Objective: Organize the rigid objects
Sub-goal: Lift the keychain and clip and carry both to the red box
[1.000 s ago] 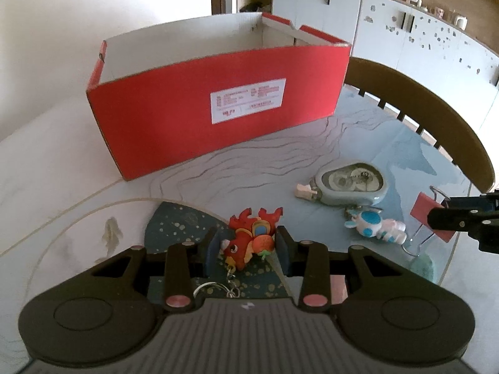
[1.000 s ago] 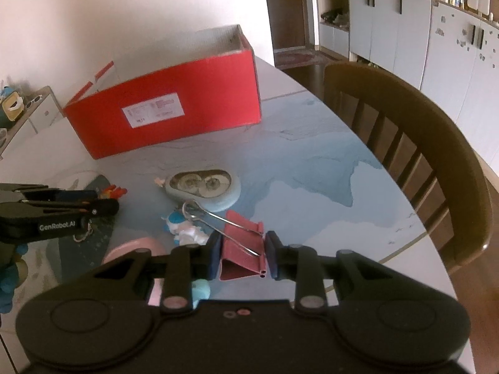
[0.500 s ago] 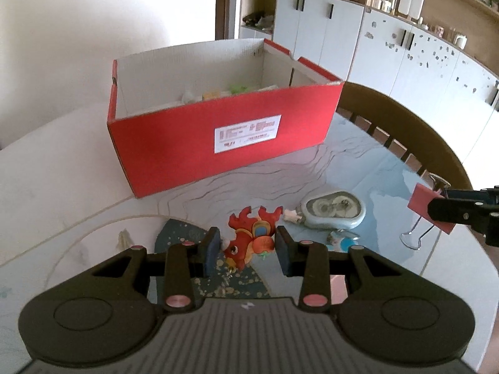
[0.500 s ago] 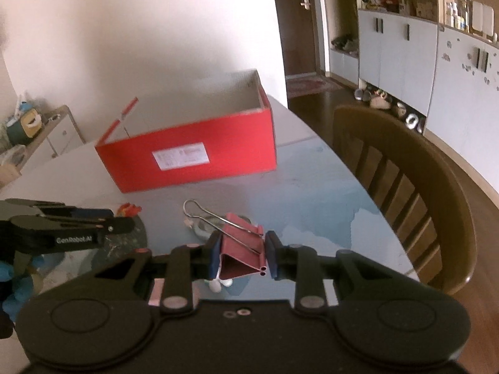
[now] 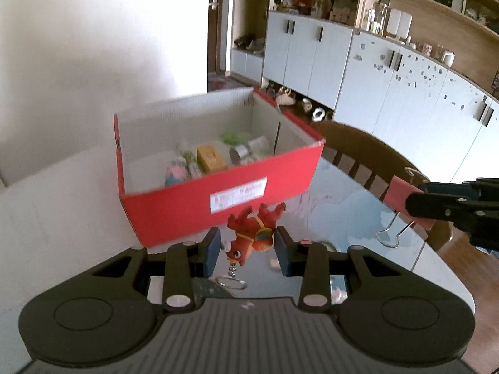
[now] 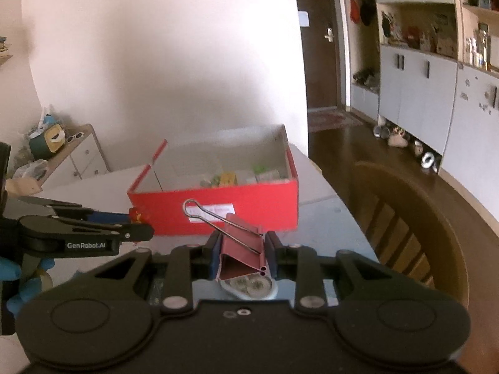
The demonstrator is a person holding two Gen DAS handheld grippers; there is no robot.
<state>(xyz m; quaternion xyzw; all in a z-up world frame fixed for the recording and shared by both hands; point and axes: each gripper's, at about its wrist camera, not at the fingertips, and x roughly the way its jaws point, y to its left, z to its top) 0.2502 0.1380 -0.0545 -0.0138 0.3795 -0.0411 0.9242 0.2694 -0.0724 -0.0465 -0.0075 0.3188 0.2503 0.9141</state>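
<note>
I see the left gripper (image 5: pixel 248 247) clamped on the red fish keychain (image 5: pixel 253 235), held above the surface (image 5: pixel 62 205) just before the open red box (image 5: pixel 218 201). I see the right gripper (image 6: pixel 240 257) closed on the red binder clip (image 6: pixel 241 249), also raised, facing the box.

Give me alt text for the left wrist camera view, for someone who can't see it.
The left tongs grip a red fish keychain in the air before an open red box that holds several small items. At the right edge, the right tongs hold a red binder clip above the table.
</note>
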